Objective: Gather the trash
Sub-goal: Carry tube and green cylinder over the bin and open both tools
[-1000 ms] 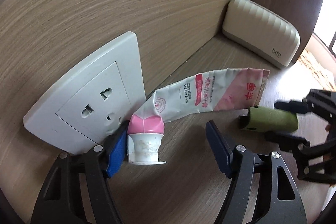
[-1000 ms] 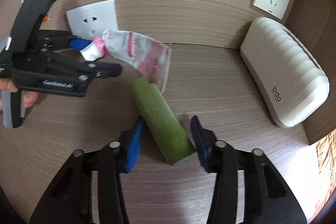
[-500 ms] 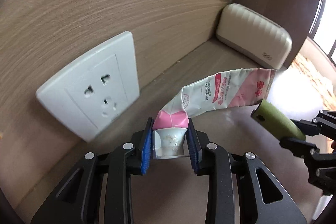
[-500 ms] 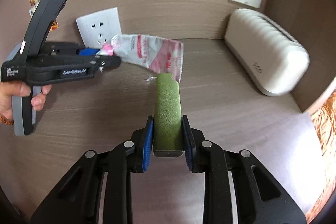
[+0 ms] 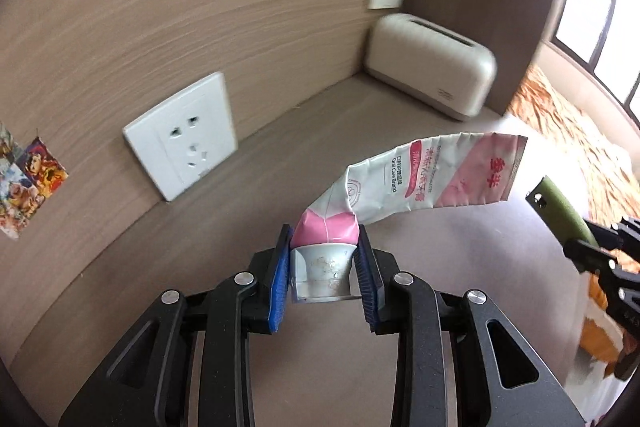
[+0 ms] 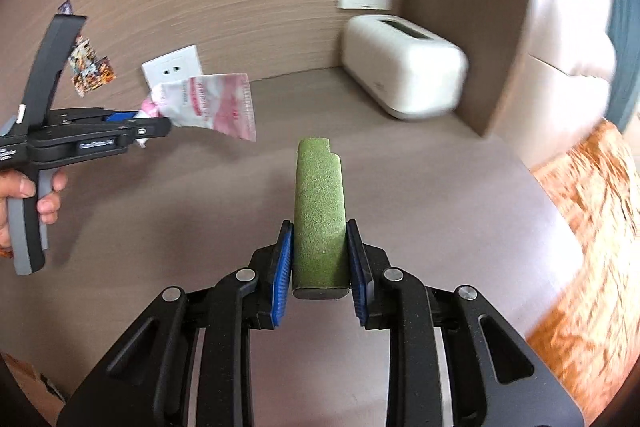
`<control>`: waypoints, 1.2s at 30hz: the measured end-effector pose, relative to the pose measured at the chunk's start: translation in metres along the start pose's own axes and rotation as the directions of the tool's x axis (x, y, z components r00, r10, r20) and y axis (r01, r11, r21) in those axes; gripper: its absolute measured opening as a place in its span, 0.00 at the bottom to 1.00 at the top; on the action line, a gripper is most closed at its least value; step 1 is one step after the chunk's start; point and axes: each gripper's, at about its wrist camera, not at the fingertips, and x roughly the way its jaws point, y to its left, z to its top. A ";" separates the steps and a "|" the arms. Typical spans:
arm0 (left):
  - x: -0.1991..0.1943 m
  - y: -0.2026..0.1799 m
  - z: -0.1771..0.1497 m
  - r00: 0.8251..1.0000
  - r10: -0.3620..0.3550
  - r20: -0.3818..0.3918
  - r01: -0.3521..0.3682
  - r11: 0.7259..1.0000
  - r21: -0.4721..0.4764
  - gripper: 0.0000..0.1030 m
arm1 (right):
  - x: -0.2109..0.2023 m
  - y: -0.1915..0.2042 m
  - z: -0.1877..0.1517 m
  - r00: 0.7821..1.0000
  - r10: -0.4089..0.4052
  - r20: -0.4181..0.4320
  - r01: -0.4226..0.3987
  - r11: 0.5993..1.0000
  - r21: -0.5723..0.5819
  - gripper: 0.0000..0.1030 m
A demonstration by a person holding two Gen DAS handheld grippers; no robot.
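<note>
Left gripper (image 5: 324,277), clamped on the cap end of a squeezed toothpaste tube (image 5: 424,183) trailing far-right above the surface (image 5: 248,195); right gripper (image 6: 320,259) grips a green lighter (image 6: 320,211) pointing away lengthwise.

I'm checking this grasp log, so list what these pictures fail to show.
- Trash bin: in neither view, so the drop-off place is unknown.
- Toothpaste tube cap: left wrist view, its sides covered by the left tongs.
- Green textured block: right wrist view, its identity is unclear; its rear sides are covered by the right tongs.
- White ribbed box logo: blurred, unreadable in both views.
- Wall stickers: left wrist view, cut off by the edge.
</note>
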 end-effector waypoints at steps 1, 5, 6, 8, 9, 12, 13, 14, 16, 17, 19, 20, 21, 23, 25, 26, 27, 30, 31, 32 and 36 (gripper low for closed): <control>-0.003 -0.008 -0.001 1.000 -0.007 -0.002 0.007 1.000 0.014 0.29 | -0.009 -0.008 -0.009 1.000 -0.013 0.001 0.013 1.000 0.026 0.27; -0.012 -0.054 -0.011 0.996 -0.081 -0.021 0.083 0.992 0.099 0.29 | -0.030 -0.027 -0.032 0.997 -0.073 -0.001 0.072 0.994 0.085 0.27; -0.013 -0.069 -0.015 0.994 -0.104 -0.029 0.107 0.986 0.127 0.29 | -0.034 -0.032 -0.037 0.996 -0.085 -0.004 0.085 0.992 0.097 0.27; -0.013 -0.096 -0.024 0.986 -0.157 -0.055 0.164 0.971 0.175 0.29 | -0.048 -0.046 -0.054 0.992 -0.124 -0.017 0.125 0.982 0.139 0.27; -0.012 -0.111 -0.029 0.982 -0.179 -0.066 0.189 0.961 0.204 0.29 | -0.056 -0.054 -0.064 0.989 -0.143 -0.024 0.145 0.976 0.162 0.27; -0.012 -0.152 -0.045 0.963 -0.247 -0.107 0.268 0.924 0.274 0.29 | -0.073 -0.073 -0.088 0.981 -0.186 -0.052 0.192 0.958 0.213 0.27; -0.014 -0.162 -0.051 0.958 -0.263 -0.117 0.286 0.912 0.294 0.29 | -0.077 -0.077 -0.094 0.979 -0.195 -0.058 0.203 0.954 0.222 0.27; -0.013 -0.177 -0.056 0.951 -0.281 -0.132 0.309 0.896 0.319 0.29 | -0.083 -0.084 -0.103 0.975 -0.211 -0.070 0.222 0.947 0.234 0.27; -0.011 -0.201 -0.065 0.938 -0.309 -0.154 0.344 0.868 0.357 0.29 | -0.093 -0.096 -0.119 0.967 -0.238 -0.095 0.254 0.934 0.250 0.27; -0.010 -0.214 -0.070 0.931 -0.322 -0.169 0.363 0.852 0.377 0.29 | -0.095 -0.099 -0.124 0.964 -0.246 -0.103 0.265 0.930 0.253 0.27; -0.009 -0.236 -0.082 0.921 -0.338 -0.192 0.389 0.822 0.416 0.29 | -0.101 -0.108 -0.138 0.956 -0.267 -0.125 0.291 0.920 0.262 0.27; -0.008 -0.247 -0.087 0.916 -0.344 -0.204 0.400 0.806 0.436 0.29 | -0.103 -0.112 -0.146 0.951 -0.276 -0.137 0.304 0.915 0.266 0.27; -0.007 -0.259 -0.092 0.911 -0.350 -0.217 0.411 0.789 0.456 0.29 | -0.105 -0.117 -0.155 0.946 -0.287 -0.149 0.319 0.908 0.271 0.27; -0.005 -0.276 -0.102 0.902 -0.358 -0.240 0.431 0.762 0.483 0.29 | -0.108 -0.126 -0.168 0.939 -0.299 -0.169 0.336 0.899 0.279 0.27; 0.002 -0.298 -0.114 0.897 -0.354 -0.265 0.442 0.730 0.521 0.29 | -0.110 -0.134 -0.184 0.931 -0.313 -0.189 0.357 0.889 0.287 0.27; 0.003 -0.305 -0.121 0.898 -0.348 -0.270 0.440 0.720 0.536 0.29 | -0.109 -0.138 -0.194 0.924 -0.321 -0.207 0.371 0.880 0.295 0.27; 0.009 -0.314 -0.127 0.895 -0.342 -0.285 0.445 0.709 0.547 0.29 | -0.108 -0.140 -0.200 0.922 -0.321 -0.215 0.376 0.877 0.299 0.27; 0.032 -0.336 -0.140 0.879 -0.338 -0.336 0.475 0.684 0.554 0.29 | -0.101 -0.152 -0.225 0.914 -0.314 -0.255 0.387 0.864 0.323 0.27; 0.040 -0.343 -0.148 0.878 -0.326 -0.351 0.476 0.675 0.563 0.29 | -0.095 -0.156 -0.237 0.911 -0.308 -0.274 0.390 0.859 0.330 0.27; 0.048 -0.350 -0.153 0.880 -0.310 -0.359 0.470 0.671 0.573 0.29 | -0.091 -0.158 -0.243 0.908 -0.306 -0.287 0.394 0.857 0.332 0.27; 0.088 -0.373 -0.192 0.873 -0.251 -0.418 0.472 0.648 0.598 0.29 | -0.067 -0.168 -0.280 0.892 -0.287 -0.349 0.405 0.850 0.336 0.27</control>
